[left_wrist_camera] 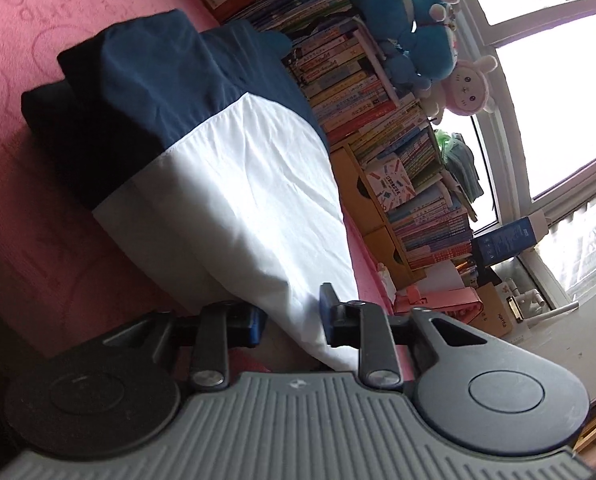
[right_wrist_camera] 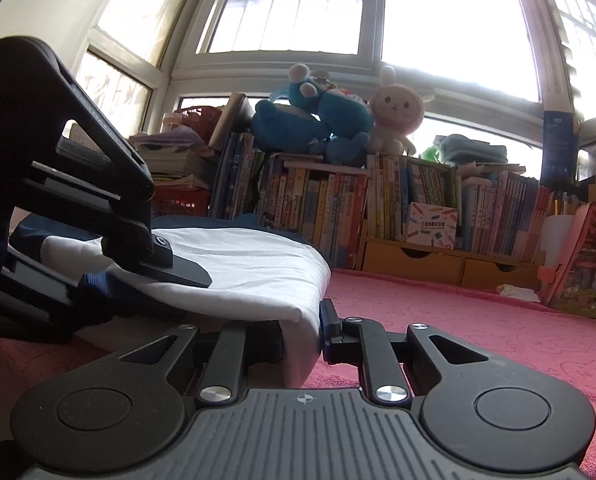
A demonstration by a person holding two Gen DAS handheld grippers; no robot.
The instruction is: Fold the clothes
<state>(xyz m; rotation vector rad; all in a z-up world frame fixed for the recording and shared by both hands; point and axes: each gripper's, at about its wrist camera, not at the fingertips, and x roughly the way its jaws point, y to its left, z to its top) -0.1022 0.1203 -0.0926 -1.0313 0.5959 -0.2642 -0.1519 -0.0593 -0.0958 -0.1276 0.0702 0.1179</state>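
A navy and white garment (left_wrist_camera: 226, 184) lies partly folded on the pink textured cover (left_wrist_camera: 38, 220). Its white half points toward me and its navy half lies farther away. My left gripper (left_wrist_camera: 294, 320) is shut on the near white edge, with cloth filling the gap between its fingers. In the right wrist view the same garment (right_wrist_camera: 250, 256) sags between both tools. The left gripper (right_wrist_camera: 138, 276) clamps it from the left, one finger on top and one beneath. My right gripper (right_wrist_camera: 302, 336) is shut on the white hem, whose fold hides its left finger.
A low shelf packed with books (right_wrist_camera: 418, 200) runs along the back under the windows, with blue and pink plush toys (right_wrist_camera: 338, 120) on top. A pink triangular toy (right_wrist_camera: 582, 264) stands at the right. The pink cover (right_wrist_camera: 478, 320) stretches to the right of the garment.
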